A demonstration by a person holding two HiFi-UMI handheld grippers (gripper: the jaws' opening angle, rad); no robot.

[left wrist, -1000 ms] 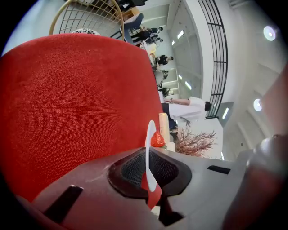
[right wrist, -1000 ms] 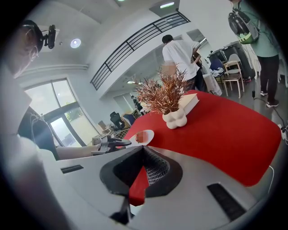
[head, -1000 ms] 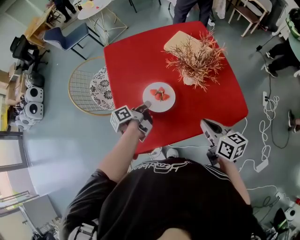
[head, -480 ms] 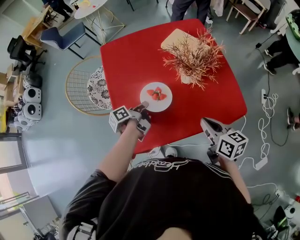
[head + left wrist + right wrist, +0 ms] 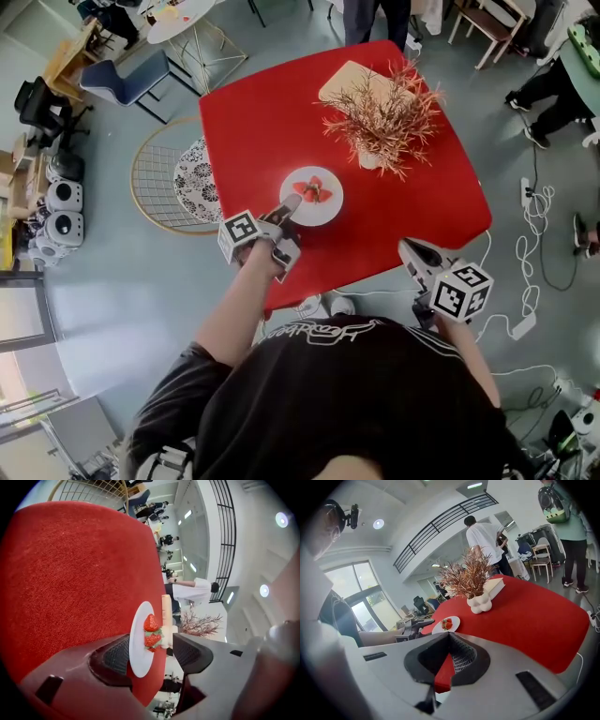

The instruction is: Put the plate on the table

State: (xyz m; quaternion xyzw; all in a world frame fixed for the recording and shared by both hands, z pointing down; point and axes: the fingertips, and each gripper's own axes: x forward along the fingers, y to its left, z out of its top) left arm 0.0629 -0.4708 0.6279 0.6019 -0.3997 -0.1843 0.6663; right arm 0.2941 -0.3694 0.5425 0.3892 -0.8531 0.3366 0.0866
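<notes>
One small round white plate (image 5: 311,195) of red strawberries (image 5: 314,189) lies flat on the square red table (image 5: 272,112), its rim seemingly free between the spread, just-opened jaws of the left gripper (image 5: 290,205), while the right gripper (image 5: 407,247) hangs pressed together, empty.

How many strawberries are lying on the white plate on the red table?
2 show clearly in the left gripper view: an upper strawberry and a lower strawberry touching it, both near the middle of the plate. A third may be hidden behind them.
</notes>
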